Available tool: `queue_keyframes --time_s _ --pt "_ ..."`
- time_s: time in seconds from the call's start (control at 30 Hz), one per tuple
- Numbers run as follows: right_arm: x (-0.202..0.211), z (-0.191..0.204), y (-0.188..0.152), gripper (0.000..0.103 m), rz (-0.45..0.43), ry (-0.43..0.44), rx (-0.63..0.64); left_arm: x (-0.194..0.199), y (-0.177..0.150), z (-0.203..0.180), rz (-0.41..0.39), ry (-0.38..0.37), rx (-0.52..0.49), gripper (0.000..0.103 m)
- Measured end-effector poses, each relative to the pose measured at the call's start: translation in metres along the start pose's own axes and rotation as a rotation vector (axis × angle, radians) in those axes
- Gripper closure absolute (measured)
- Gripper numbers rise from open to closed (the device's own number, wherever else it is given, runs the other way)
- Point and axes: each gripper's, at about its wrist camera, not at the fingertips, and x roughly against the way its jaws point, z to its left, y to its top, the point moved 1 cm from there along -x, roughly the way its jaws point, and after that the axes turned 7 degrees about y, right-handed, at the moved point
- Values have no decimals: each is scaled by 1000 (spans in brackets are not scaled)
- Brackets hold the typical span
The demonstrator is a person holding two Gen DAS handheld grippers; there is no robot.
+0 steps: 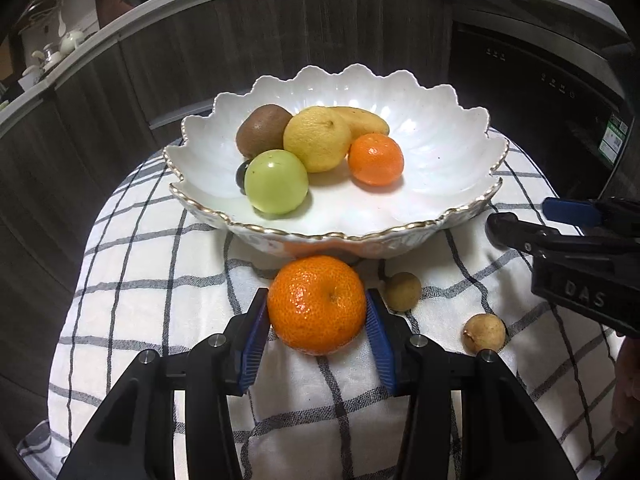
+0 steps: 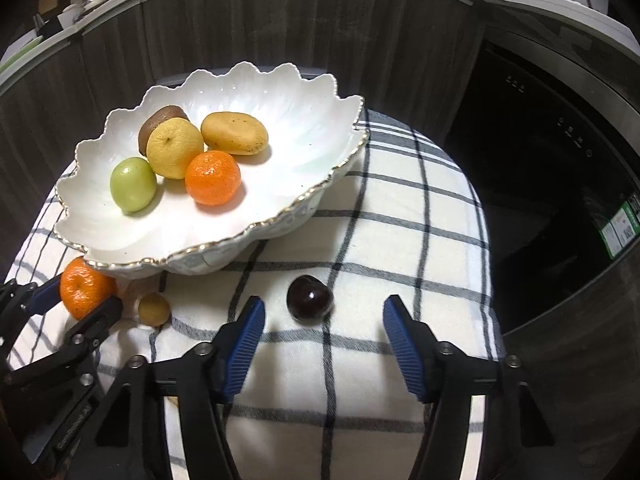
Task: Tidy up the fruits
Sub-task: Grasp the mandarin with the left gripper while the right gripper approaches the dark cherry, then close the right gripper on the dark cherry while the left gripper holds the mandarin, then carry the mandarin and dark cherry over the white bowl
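Observation:
My left gripper [image 1: 317,306] is shut on an orange mandarin [image 1: 317,304] that rests on the checked cloth just in front of the white scalloped bowl [image 1: 440,208]. The bowl holds a kiwi [image 1: 262,130], a lemon [image 1: 318,138], a mango [image 1: 366,118], a green fruit [image 1: 276,182], a dark grape [image 1: 241,174] and a second mandarin [image 1: 376,159]. My right gripper [image 2: 324,310] is open, with a dark cherry [image 2: 309,299] between its fingertips, untouched. Two small brown longans [image 1: 403,291] [image 1: 485,333] lie on the cloth. The left gripper [image 2: 76,300] also shows in the right wrist view.
The checked cloth [image 2: 400,220] covers a small round table. Dark wood cabinets [image 1: 280,32] curve behind it and a black appliance [image 2: 560,160] stands at the right. The right gripper [image 1: 560,240] reaches in at the right of the left wrist view.

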Motion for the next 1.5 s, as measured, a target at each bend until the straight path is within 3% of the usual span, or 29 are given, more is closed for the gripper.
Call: queue_keyframes --time_s 0.23,0.4,0.87,1.13,1.5 --pt "-15 5 8 55 18 26 2 1 -3 5 20 3 36 57" --pt "-26 5 8 71 36 24 1 0 -5 5 27 -4 43 57" --pt "-26 3 3 73 47 32 -5 4 -4 2 18 -4 28 57" --pt "2 8 1 73 23 51 0 26 -5 4 7 -30 15 57" --pt "47 24 19 73 -60 101 10 64 13 21 -79 -34 35 57"
